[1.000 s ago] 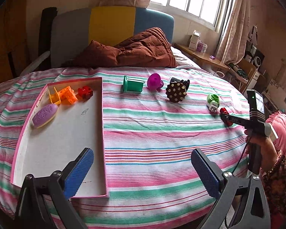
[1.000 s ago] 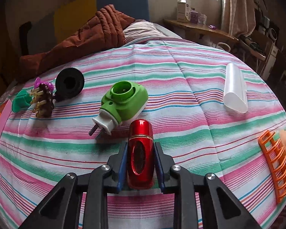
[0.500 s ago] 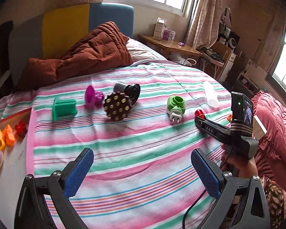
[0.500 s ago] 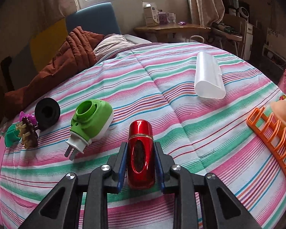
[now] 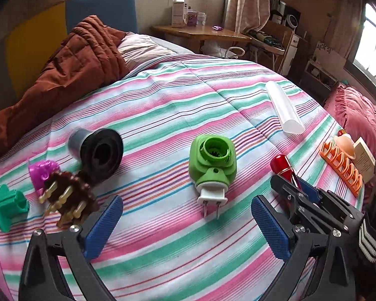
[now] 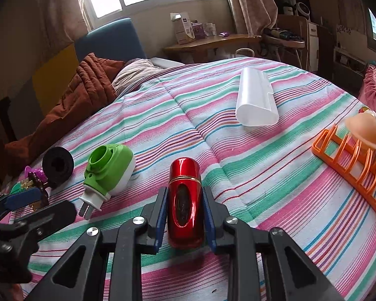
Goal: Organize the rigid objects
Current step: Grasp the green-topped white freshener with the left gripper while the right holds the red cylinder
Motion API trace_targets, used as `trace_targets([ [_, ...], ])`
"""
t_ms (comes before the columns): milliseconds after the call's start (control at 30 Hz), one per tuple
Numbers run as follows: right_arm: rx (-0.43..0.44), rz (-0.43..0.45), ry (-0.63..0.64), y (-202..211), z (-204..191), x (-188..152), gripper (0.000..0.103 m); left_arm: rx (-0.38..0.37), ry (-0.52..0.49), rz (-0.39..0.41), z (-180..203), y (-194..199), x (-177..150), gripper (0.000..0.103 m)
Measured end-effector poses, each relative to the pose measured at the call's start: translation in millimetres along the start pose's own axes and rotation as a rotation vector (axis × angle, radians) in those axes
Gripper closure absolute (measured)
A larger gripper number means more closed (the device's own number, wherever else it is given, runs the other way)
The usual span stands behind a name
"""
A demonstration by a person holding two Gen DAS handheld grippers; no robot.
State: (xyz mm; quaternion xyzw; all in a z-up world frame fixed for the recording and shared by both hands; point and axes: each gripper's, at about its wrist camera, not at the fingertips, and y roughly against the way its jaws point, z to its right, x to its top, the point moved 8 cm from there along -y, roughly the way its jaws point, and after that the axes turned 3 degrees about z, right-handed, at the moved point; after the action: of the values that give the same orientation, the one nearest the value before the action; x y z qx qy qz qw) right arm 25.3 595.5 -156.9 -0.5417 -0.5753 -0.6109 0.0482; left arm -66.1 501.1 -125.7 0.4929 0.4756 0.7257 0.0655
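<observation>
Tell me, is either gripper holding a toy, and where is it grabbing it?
The right gripper holds the shiny red cylinder, pinched by its sides on the lower half. The left gripper is open and holds nothing.

On the bed (image 5: 163,250), a plug-in device (image 5: 213,165) lies mid-cover, a flanged cap (image 5: 100,150) and a studded brush (image 5: 67,198) toward its left edge, a tube (image 5: 284,107) and a rack (image 5: 341,165) toward the right edge.
</observation>
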Motion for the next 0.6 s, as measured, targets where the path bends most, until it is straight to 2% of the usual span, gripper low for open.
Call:
trace_targets([
  [133,0.017,0.005,-0.03,0.1,4.1,0.7,0.077,0.021,-0.052,0.01,5.3,-17.5,13.1,0.001],
  [400,0.017,0.013,-0.033,0.6,4.0,0.6,0.077,0.027,-0.069,0.023,8.6,-41.0,24.9,0.002],
  [533,0.02,0.017,-0.038,0.6,4.6,0.6,0.077,0.019,-0.086,0.016,12.8,-51.5,24.6,0.011],
  [600,0.019,0.017,-0.038,0.3,4.3,0.6,0.077,0.01,-0.081,0.002,13.5,-56.7,21.2,0.019],
])
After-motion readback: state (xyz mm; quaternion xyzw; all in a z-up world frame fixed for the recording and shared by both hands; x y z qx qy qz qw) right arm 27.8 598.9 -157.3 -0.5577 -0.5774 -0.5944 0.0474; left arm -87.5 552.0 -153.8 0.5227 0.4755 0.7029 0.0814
